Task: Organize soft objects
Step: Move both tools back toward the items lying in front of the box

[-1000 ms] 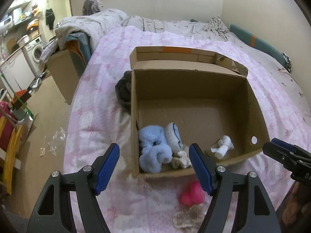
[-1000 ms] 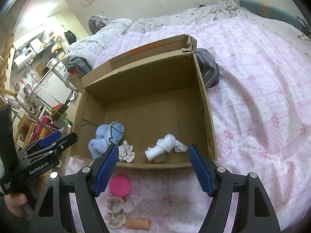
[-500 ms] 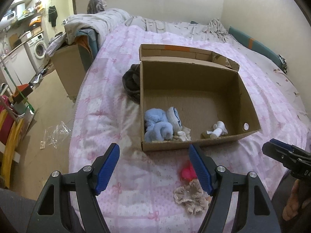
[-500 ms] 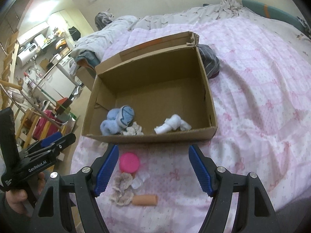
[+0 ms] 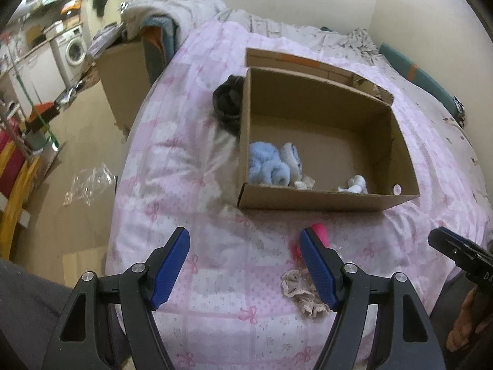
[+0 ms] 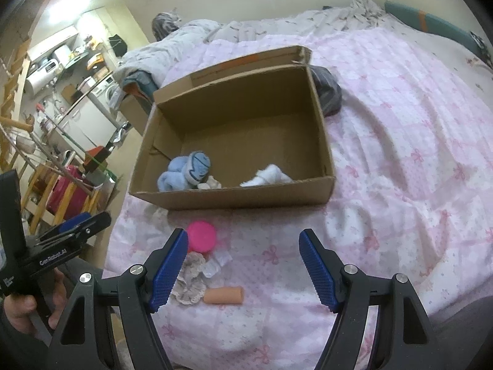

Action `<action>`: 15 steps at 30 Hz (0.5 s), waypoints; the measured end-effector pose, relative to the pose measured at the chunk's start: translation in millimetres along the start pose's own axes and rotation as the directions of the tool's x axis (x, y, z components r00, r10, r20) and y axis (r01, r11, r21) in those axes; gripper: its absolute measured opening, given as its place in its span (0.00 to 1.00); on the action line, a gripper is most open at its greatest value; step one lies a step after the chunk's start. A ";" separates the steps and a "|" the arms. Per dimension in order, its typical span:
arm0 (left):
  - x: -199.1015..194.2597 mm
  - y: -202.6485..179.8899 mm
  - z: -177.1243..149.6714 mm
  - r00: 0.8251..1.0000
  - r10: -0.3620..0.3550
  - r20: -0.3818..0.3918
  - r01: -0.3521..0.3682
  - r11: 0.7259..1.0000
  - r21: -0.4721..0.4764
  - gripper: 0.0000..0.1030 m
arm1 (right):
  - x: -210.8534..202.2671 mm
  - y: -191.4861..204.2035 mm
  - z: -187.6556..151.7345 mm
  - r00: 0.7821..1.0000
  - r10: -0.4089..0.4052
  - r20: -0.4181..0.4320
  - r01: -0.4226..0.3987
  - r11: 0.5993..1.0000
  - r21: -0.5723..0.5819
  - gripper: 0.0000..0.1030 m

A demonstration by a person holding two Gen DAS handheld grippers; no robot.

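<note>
An open cardboard box (image 5: 311, 199) (image 6: 234, 199) sits on the pink bed cover. Inside lie a blue plush toy (image 5: 268, 166) (image 6: 185, 172), a small beige piece (image 6: 209, 183) and a white soft item (image 5: 354, 185) (image 6: 269, 175). In front of the box lie a pink round object (image 6: 201, 236) (image 5: 320, 231), a beige lace scrunchie (image 5: 300, 291) (image 6: 188, 286), a clear piece (image 6: 217, 262) and a tan cylinder (image 6: 225, 295). My left gripper (image 5: 243, 265) is open and empty above the cover. My right gripper (image 6: 243, 265) is open and empty, over the loose items.
A dark grey cloth (image 5: 228, 101) (image 6: 328, 89) lies against the box's far side. The bed edge drops to the floor on the left, with a plastic bag (image 5: 89, 182), a brown cabinet (image 5: 123, 71) and clutter. Grey bedding (image 6: 277, 27) is piled behind.
Both grippers have pulled back from the box toward the near edge of the bed and stayed open. The loose items in front of the box have come into fuller view.
</note>
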State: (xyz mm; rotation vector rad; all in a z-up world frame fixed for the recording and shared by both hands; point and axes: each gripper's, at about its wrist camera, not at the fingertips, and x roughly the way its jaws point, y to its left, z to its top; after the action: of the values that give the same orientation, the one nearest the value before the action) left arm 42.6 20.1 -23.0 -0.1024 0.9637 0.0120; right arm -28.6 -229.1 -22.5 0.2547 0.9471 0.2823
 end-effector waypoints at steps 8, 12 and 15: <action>19.1 10.2 -3.2 0.997 -0.021 -0.079 0.014 0.996 -0.091 0.69 | 24.0 -10.2 -8.1 0.988 0.069 -0.139 -0.063 0.997 0.049 0.76; 22.9 5.7 -5.6 0.996 -0.019 -0.090 0.013 0.997 -0.072 0.69 | 59.1 6.6 -22.3 0.956 0.019 -0.294 -0.028 0.999 -0.027 0.76; 25.1 3.2 -5.6 0.995 -0.026 -0.094 0.020 0.998 -0.066 0.69 | 88.0 17.5 -37.1 0.913 -0.016 -0.408 -0.017 0.997 -0.075 0.76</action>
State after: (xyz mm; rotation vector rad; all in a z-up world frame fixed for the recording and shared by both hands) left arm 52.1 21.9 -47.0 -0.1751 1.0567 0.0177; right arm -12.7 -179.0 -104.2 0.1250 1.3480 0.3809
